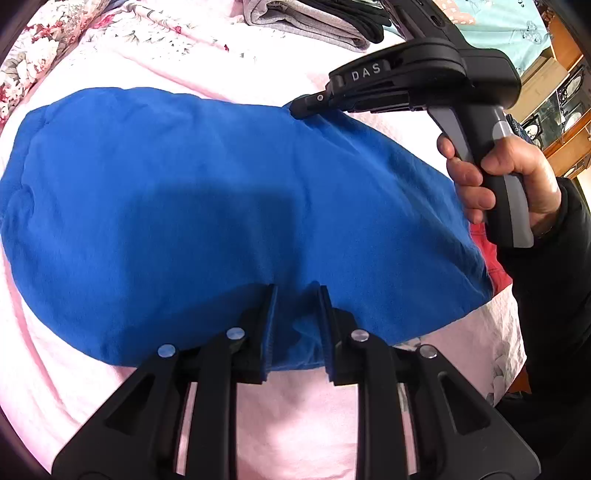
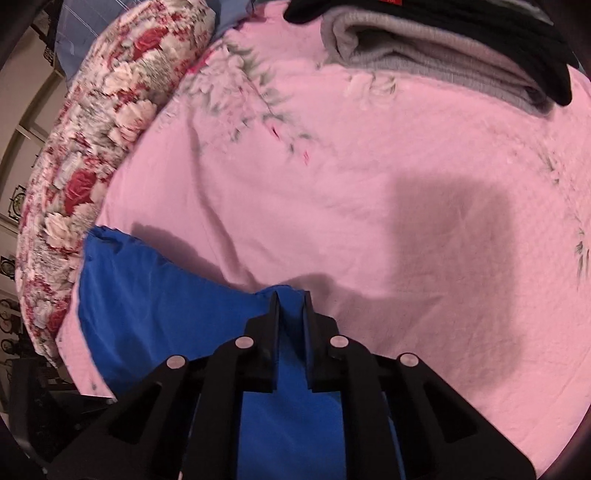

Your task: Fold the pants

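Note:
Blue pants (image 1: 207,206) lie spread across a pink bedspread (image 1: 288,413). My left gripper (image 1: 295,295) is shut on the near edge of the blue pants, cloth bunched between its fingers. My right gripper (image 1: 301,107) shows in the left wrist view at the far right corner of the pants, held by a hand, shut on the cloth. In the right wrist view the right gripper (image 2: 290,297) pinches a fold of the blue pants (image 2: 147,314), which trail off to the left over the pink bedspread (image 2: 369,203).
A stack of folded grey and black clothes (image 1: 314,22) lies at the far side of the bed, also in the right wrist view (image 2: 443,44). A floral quilt roll (image 2: 103,140) runs along the left. A red garment (image 1: 491,258) peeks out under the pants.

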{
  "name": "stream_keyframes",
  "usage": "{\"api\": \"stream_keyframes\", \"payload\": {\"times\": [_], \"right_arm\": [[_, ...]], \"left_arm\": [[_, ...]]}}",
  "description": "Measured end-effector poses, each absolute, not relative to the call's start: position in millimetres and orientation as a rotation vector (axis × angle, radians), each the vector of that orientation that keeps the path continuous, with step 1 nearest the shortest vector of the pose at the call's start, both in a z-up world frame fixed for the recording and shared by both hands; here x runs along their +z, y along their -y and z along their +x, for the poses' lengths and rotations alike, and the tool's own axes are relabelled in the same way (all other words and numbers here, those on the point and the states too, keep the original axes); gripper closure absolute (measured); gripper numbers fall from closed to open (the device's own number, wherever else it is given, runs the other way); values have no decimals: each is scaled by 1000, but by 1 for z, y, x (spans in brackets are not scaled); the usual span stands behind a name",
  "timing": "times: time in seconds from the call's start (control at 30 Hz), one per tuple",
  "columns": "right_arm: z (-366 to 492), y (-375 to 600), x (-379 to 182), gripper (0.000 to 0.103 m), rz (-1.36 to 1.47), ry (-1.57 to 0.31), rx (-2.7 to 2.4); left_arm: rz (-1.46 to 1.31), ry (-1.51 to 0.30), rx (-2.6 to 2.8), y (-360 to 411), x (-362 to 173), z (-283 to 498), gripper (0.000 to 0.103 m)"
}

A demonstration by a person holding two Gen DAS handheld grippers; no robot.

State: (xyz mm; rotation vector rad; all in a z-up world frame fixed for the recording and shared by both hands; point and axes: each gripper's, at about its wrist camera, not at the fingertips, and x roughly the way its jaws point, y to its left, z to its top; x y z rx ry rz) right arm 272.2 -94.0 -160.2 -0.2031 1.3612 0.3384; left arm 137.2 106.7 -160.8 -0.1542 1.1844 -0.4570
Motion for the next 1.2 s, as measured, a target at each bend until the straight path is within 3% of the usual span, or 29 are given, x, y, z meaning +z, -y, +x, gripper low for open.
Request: {"api": "stream_keyframes", "payload": {"times": [0.1,0.13,0.17,0.2,0.37,0.53,0.57,0.67,0.83,1.0,1.07,1.17,1.2], "right_arm": [[271,91,-164,85,-240,-1349,370],[270,89,-161,78,-262,-1352,366],[269,89,-156,59,-284,-1352,342],[265,92,-144,57,-308,-1327,309],[213,116,-69,53,-347,-1162,298],[131,161,-67,50,-236,-1204,282],[115,168,-73,54,-211,-1212,279],[72,181,-91,88,-145,-1222,284],[46,179,-105,88,-104,-1194,246],[55,181,-132,88,-101,-1282,192],[54,181,-126,84,-83,-1274,189],[47,200,-94,56,29,-1193,198],[40,215,-77,54,64,-1134,166]], "left_arm": [[-141,-1214,-446,-105,-152,142,80],[-141,-1215,-445,-104,-148,143,79],[-144,-1207,-445,-102,-142,145,76],[-153,-1192,-453,-100,-132,150,76],[-193,-1201,-444,-76,-116,191,76],[-200,-1219,-493,-23,-135,232,88],[-178,-1221,-481,-14,-140,236,88],[-167,-1256,-444,2,-158,245,89],[-157,-1231,-446,0,-158,247,90],[-157,-1231,-447,-2,-153,242,90],[-160,-1225,-462,-6,-147,228,86],[-162,-1179,-496,-17,-131,196,71],[-159,-1170,-491,-21,-128,184,67]]}}
